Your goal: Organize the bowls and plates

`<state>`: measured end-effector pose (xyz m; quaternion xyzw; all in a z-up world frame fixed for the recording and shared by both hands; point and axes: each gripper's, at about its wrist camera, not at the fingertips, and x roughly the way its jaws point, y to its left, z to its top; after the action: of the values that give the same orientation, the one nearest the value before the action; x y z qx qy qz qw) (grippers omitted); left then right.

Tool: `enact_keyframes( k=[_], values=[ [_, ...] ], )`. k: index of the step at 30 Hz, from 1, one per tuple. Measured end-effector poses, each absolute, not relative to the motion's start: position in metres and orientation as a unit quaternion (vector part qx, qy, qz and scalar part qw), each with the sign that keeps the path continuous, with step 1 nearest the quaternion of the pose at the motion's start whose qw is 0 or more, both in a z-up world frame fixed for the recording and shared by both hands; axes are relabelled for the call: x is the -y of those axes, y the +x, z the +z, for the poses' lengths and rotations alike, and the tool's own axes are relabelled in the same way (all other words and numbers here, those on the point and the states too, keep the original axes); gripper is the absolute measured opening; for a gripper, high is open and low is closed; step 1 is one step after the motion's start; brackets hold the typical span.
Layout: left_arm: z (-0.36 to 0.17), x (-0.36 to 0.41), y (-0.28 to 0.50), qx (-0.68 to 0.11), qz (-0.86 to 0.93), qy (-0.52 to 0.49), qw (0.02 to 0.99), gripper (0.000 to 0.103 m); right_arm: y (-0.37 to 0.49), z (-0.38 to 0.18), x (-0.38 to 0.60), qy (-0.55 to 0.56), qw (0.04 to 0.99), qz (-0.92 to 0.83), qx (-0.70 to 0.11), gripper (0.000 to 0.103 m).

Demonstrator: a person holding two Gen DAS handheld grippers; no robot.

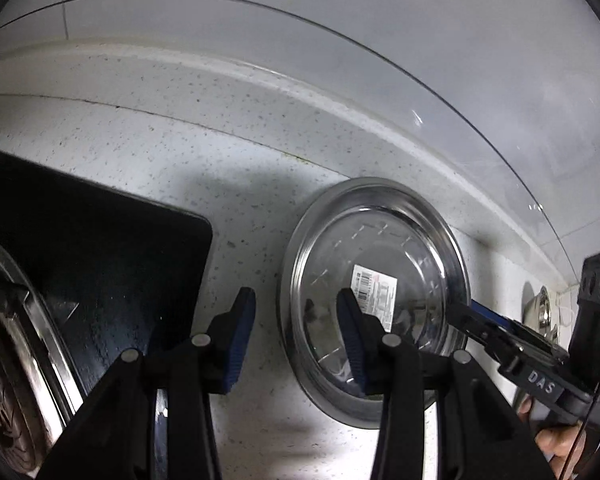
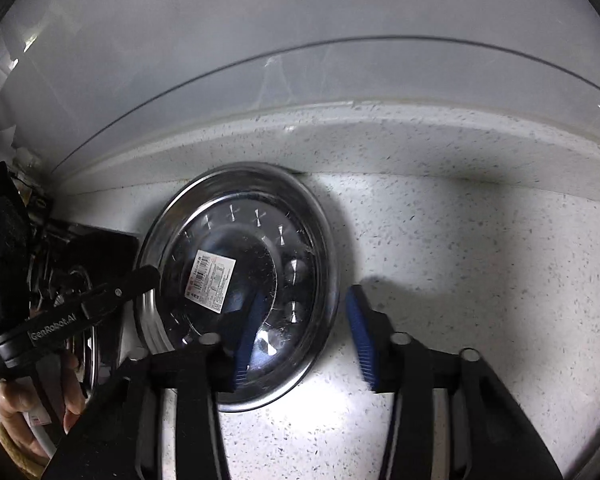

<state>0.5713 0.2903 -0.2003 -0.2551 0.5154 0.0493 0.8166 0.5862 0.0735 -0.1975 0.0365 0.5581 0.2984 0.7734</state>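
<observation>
Steel plate [image 1: 374,300] lies flat on the speckled white countertop [image 1: 180,152], close to the raised back ledge [image 1: 260,80]. In the right wrist view the plate [image 2: 240,288] fills centre-left, its far rim almost at the ledge at 12 o'clock. Radial cross/bow-tie marks are pressed around the plate's inner ring.

White sticker [image 1: 374,298] sits mid-plate, with a barcode and dense small print; the text is too small to read. Same sticker [image 2: 210,282] in the right view, tilted.

Left gripper [image 1: 296,328]: blue ribbed pads are apart. The right pad hangs over the plate's left rim, the left pad over bare counter. Nothing is between them, and I can't tell whether either touches the plate.

Right gripper [image 2: 304,338]: pads are apart. The left pad is over the plate's right interior, the right pad over counter at 3 o'clock of the plate. The rim lies between them, but no squeeze is visible.

Writing: "DAS" on the right gripper's body, seen from the left view at 4 o'clock. "GenRobot.AI" on the left gripper's finger arm, seen from the right view at 8 o'clock.

Black glass cooktop [image 1: 92,248] lies at 9 o'clock of the plate, with a burner ring [image 1: 8,364] at the frame edge. A shiny steel vessel [image 1: 542,312] is at 3 o'clock, mostly hidden.

A hand [image 2: 28,408] grips the left tool.
</observation>
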Motion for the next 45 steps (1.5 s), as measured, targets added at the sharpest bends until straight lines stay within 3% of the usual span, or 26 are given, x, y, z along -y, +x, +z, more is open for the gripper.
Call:
enact_keyframes(
  k=[10,11,12,15,17,27,35,45],
  values=[
    [-0.205,-0.317,0.565,-0.502,0.023,-0.321,0.803,0.038,0.587,-0.214,-0.073,0.069,0.773,0.307,-0.551,0.032],
    [-0.204,-0.321,0.564,-0.503,0.027,-0.317,0.804,0.033,0.589,-0.212,-0.066,0.073,0.772,0.306,-0.552,0.032],
    [-0.205,-0.321,0.566,-0.507,0.031,-0.307,0.805,0.021,0.592,-0.212,-0.065,0.075,0.773,0.304,-0.552,0.029],
    [-0.203,-0.313,0.567,-0.509,0.049,-0.291,0.809,0.012,0.599,-0.209,-0.052,0.060,0.781,0.287,-0.552,0.012],
    [-0.202,-0.311,0.565,-0.506,0.051,-0.289,0.812,0.007,0.599,-0.209,-0.050,0.059,0.782,0.279,-0.555,0.011],
    [-0.148,-0.310,0.515,-0.463,0.044,-0.281,0.840,0.007,0.567,-0.162,-0.034,0.045,0.814,0.278,-0.508,0.008],
    [-0.111,-0.293,0.431,-0.442,0.028,-0.271,0.855,0.008,0.488,-0.114,-0.008,0.018,0.849,0.275,-0.452,0.008],
    [-0.099,-0.261,0.323,-0.439,-0.001,-0.266,0.858,0.008,0.378,-0.101,0.041,-0.002,0.866,0.274,-0.418,0.009]
  ],
)
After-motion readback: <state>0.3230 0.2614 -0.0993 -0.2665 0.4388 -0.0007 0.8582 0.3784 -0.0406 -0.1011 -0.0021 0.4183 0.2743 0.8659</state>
